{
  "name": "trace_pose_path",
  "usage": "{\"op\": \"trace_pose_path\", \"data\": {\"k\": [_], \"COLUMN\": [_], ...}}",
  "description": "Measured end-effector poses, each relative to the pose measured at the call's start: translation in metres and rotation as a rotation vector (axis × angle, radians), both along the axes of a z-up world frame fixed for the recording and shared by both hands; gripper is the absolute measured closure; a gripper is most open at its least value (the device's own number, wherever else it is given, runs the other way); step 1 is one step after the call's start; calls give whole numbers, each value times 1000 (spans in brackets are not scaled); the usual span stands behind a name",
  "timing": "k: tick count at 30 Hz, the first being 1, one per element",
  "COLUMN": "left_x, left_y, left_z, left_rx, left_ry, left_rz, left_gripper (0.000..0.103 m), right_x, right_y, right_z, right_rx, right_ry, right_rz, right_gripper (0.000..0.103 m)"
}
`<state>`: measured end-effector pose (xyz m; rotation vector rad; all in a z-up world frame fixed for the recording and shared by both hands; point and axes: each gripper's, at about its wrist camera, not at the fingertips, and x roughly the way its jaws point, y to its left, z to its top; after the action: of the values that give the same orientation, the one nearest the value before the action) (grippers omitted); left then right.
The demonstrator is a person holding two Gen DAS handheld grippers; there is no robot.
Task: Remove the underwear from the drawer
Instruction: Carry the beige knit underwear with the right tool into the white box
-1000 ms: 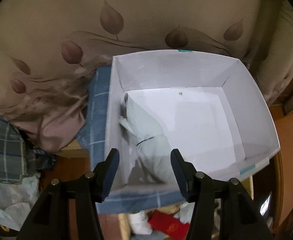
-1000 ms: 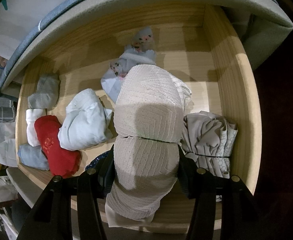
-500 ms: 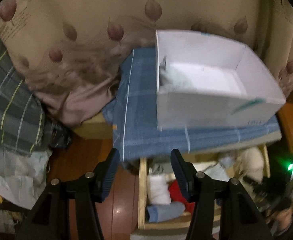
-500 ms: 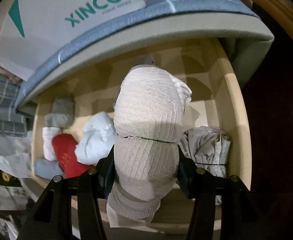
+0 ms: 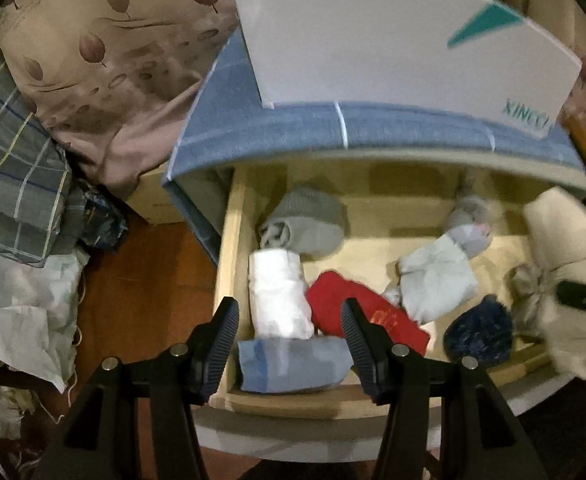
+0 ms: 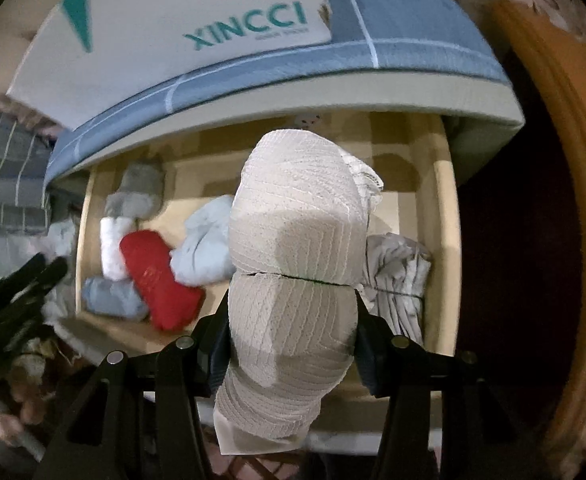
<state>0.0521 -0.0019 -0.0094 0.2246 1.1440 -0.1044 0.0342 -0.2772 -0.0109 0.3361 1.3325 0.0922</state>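
- Right gripper (image 6: pixel 291 322) clamps a cream underwear roll (image 6: pixel 297 240), hiding the drawer (image 6: pixel 447 240) middle.
- Left gripper (image 5: pixel 289 340), jaws apart, empty, above the drawer's blurred left rolls.

Above the open drawer (image 5: pixel 229 264), the left gripper (image 5: pixel 290 338) hovers with its jaws spread wide and nothing between them, while the right gripper (image 6: pixel 291 320), raised over the drawer's right side, clamps a cream rolled bundle (image 6: pixel 297 240).
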Motion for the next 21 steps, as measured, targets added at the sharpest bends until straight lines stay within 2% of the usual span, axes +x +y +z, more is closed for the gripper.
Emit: {"op": "trace_pose_path", "data": {"k": [4, 7, 12, 15, 21], "left_x": [-5, -5, -5, -4, -5], "left_y": [-2, 1, 7, 12, 10], "left_z": [-14, -17, -12, -11, -11], "left_rx": [20, 29, -13, -37, -33], "left_ry": [-26, -46, -79, -82, -90], "left_rz": [13, 27, 48, 70, 73], "left_gripper": [48, 48, 48, 48, 48], "right_x": [-14, -21, -22, -13, 33], "right_y": [-1, -2, -10, -13, -1], "right_z": [25, 54, 106, 142, 178], "right_rx": [-18, -35, -66, -98, -133], "right_ry": [-39, -112, -250, -357, -453], "right_rz": [18, 15, -7, -17, -32], "right_gripper": [55, 55, 55, 55, 55]}}
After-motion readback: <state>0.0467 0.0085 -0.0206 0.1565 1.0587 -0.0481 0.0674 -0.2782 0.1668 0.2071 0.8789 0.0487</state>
